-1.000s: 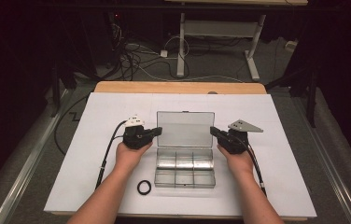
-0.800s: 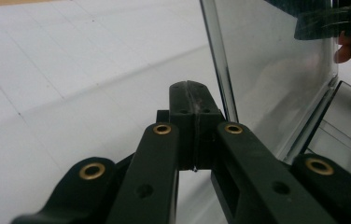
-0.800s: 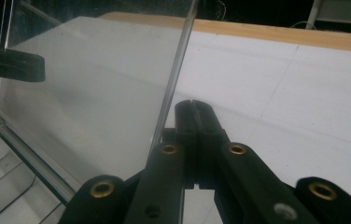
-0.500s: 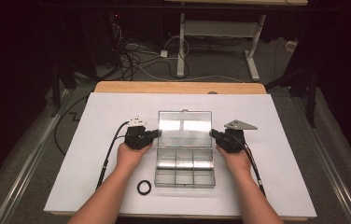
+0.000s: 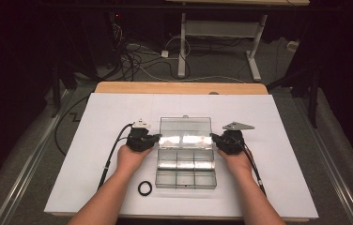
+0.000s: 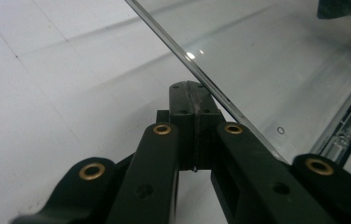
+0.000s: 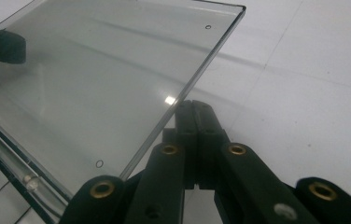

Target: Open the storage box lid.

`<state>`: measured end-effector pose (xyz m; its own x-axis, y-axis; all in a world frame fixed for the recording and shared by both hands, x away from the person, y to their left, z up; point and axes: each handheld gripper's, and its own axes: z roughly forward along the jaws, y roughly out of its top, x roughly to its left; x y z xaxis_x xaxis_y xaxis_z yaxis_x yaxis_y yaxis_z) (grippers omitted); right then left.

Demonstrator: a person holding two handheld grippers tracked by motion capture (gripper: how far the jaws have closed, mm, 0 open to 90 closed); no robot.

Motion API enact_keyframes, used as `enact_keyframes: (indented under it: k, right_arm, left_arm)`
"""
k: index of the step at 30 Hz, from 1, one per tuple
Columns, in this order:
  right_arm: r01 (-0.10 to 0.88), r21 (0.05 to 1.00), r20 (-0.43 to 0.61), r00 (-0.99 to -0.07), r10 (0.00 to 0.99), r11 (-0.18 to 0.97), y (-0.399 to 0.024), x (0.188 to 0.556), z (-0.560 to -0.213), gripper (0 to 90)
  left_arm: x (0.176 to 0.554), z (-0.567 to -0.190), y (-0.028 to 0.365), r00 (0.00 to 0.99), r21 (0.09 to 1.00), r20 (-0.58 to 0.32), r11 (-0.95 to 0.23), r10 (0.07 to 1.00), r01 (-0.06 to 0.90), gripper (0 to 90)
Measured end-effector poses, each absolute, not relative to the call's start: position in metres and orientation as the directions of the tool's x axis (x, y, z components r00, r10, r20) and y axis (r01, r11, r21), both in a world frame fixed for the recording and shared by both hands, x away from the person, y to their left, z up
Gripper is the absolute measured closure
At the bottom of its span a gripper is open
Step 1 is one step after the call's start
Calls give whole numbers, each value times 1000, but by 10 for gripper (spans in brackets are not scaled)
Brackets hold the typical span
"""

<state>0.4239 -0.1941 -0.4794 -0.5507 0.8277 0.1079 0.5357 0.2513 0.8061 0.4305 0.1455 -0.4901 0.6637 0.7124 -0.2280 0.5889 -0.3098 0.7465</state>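
Lid (image 5: 185, 126) of clear organizer box (image 5: 185, 166) half-raised; left gripper (image 5: 157, 137) at 9 o'clock, right gripper (image 5: 213, 137) at 3, both clamped empty, propping its side edges. Next likely: tip it steadily together.

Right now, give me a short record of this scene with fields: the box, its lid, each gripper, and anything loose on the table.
box: clear compartment box on the white table, compartments look empty
lid: clear lid raised, tilted up
left gripper: jaws shut, tips at the lid's left edge
right gripper: jaws shut, tips at the lid's right edge
loose item: black ring beside the box's front left corner
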Motion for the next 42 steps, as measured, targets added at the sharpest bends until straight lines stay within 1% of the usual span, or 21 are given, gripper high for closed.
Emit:
enact_keyframes:
  k: [14, 19, 23, 28, 36, 42]
  right_arm:
    - [571, 767, 80, -538, 839, 293, -194, 419, -481, 900]
    - [556, 783, 83, -539, 838, 280, -200, 412, -480, 900]
    - [530, 803, 83, -550, 831, 271, -207, 398, -476, 900]
    - [492, 830, 77, -567, 820, 262, -215, 378, -470, 900]
    - [459, 849, 62, -576, 815, 260, -228, 350, -466, 900]
    - [449, 853, 53, -582, 811, 267, -241, 328, -467, 900]
  left_arm:
    - [430, -492, 146, 652, 703, -219, -346, 726, 621, 879]
    - [426, -490, 152, 658, 702, -200, -362, 726, 613, 879]
    - [414, -488, 164, 659, 738, -212, -324, 721, 592, 879]
    - [393, -486, 177, 669, 771, -203, -304, 715, 559, 879]
    - [360, -486, 192, 702, 814, -175, -300, 690, 498, 878]
    - [334, -486, 203, 713, 824, -142, -318, 686, 469, 878]
